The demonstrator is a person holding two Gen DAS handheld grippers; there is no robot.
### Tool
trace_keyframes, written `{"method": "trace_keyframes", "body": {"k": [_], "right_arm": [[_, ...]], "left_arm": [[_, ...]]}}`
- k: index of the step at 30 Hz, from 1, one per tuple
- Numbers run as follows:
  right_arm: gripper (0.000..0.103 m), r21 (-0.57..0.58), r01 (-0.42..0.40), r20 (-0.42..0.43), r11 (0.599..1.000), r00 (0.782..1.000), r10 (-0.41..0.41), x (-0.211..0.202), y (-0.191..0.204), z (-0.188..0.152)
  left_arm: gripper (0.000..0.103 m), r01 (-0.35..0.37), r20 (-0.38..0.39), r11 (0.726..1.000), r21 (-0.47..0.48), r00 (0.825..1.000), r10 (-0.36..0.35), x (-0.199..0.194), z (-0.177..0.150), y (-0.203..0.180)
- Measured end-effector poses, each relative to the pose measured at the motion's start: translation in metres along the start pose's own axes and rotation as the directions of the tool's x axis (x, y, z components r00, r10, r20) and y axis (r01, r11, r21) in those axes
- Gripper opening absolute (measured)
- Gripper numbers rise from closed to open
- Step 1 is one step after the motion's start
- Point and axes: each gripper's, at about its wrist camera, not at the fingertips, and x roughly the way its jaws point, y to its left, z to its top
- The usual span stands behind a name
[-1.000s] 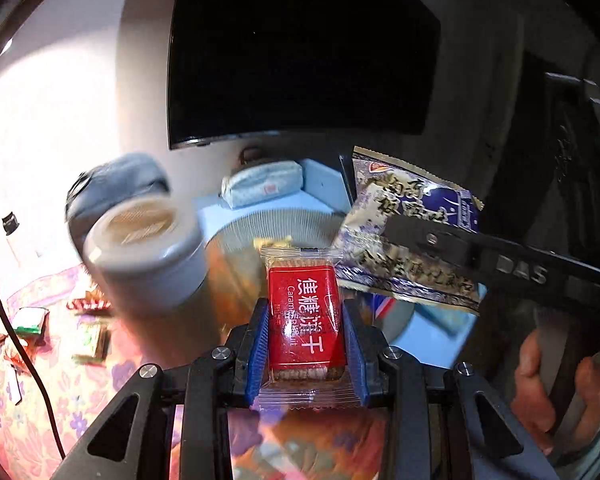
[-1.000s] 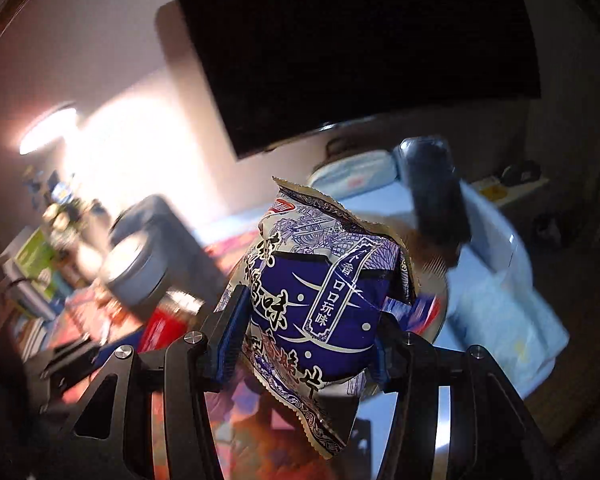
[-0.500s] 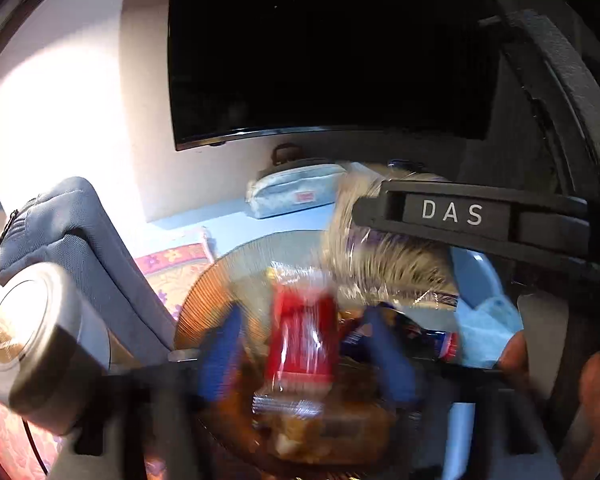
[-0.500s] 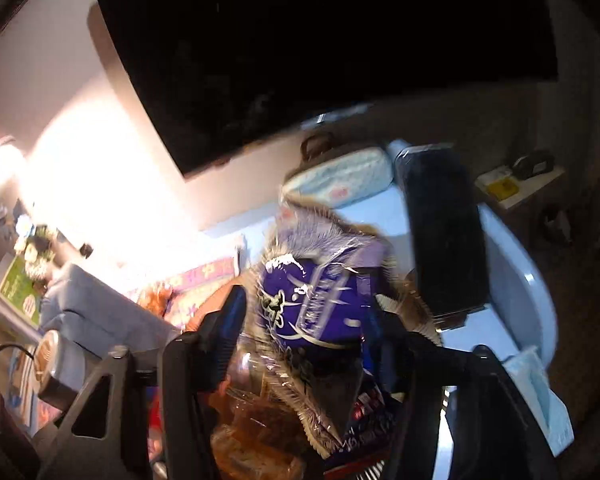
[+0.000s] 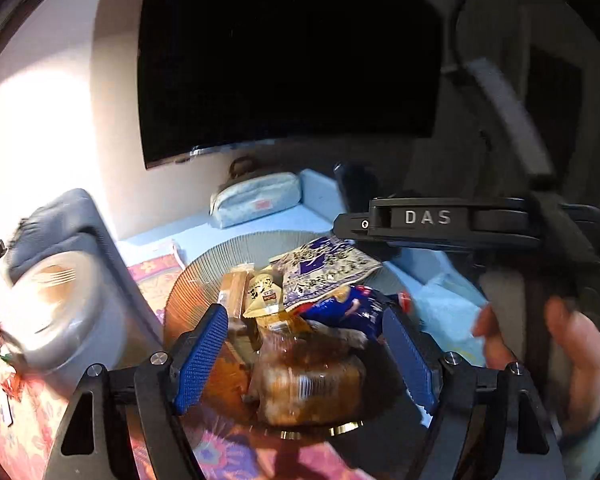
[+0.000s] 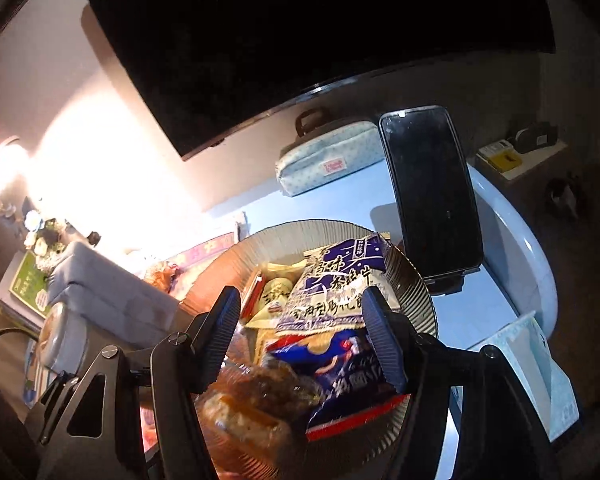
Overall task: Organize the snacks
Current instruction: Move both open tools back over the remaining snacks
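Note:
A ribbed glass bowl point(image 5: 228, 248) holds several snack packets. My left gripper point(image 5: 304, 320) hangs over it with its jaws opening and nothing between the blue pads. Below them lie a brown wrapped pastry point(image 5: 312, 376), a yellow packet point(image 5: 264, 292) and the red biscuit packet point(image 5: 234, 292) on its edge. My right gripper point(image 6: 300, 304) stands open above the bowl point(image 6: 300, 228). The purple packet point(image 6: 336, 284) lies loose on the pile beyond its tips, over a blue packet point(image 6: 340, 368). One of the right gripper's fingers point(image 5: 428, 220) crosses the left wrist view, a hand point(image 5: 572, 344) behind it.
A dark monitor point(image 6: 300, 20) hangs on the wall behind. A dotted pouch point(image 6: 328, 156) and an upright phone point(image 6: 432, 192) stand past the bowl. A grey bag point(image 5: 60, 224) and a white-lidded jar point(image 5: 56, 292) are on the left, a tissue pack point(image 6: 540, 360) on the right.
Both grippers moved over the bowl and opened. The red biscuit packet left the left gripper and the purple packet left the right one; both now lie in the bowl.

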Motion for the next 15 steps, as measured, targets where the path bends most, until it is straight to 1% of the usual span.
{"method": "trace_keyframes", "body": {"k": [3, 4, 8, 10, 13, 15], "right_arm": [[0.072, -0.012, -0.006, 0.030, 1.000, 1.000, 0.007, -0.016, 0.007, -0.004], [0.073, -0.017, -0.007, 0.041, 1.000, 0.999, 0.008, -0.020, 0.009, -0.005], [0.073, -0.051, -0.014, 0.061, 0.999, 0.998, 0.017, -0.036, 0.025, -0.011], [0.073, -0.072, -0.016, 0.067, 0.997, 0.998, 0.021, -0.045, 0.035, -0.016], [0.074, -0.112, -0.017, 0.077, 0.994, 0.997, 0.025, -0.058, 0.051, -0.026], [0.076, -0.137, -0.018, 0.083, 0.990, 0.996, 0.029, -0.066, 0.063, -0.033]], "left_arm": [[0.078, 0.054, 0.050, 0.999, -0.002, 0.997, -0.053, -0.036, -0.004, 0.011], [0.078, 0.052, 0.065, 0.999, -0.001, 0.997, -0.052, -0.048, -0.005, 0.014], [0.079, -0.016, 0.127, 0.999, 0.032, 0.992, 0.012, -0.096, -0.011, 0.033], [0.079, -0.052, 0.151, 0.998, 0.024, 0.987, 0.048, -0.119, -0.014, 0.048], [0.081, -0.090, 0.181, 0.996, -0.024, 0.979, 0.093, -0.151, -0.017, 0.078], [0.083, -0.120, 0.206, 0.990, -0.078, 0.969, 0.134, -0.175, -0.020, 0.103]]}}
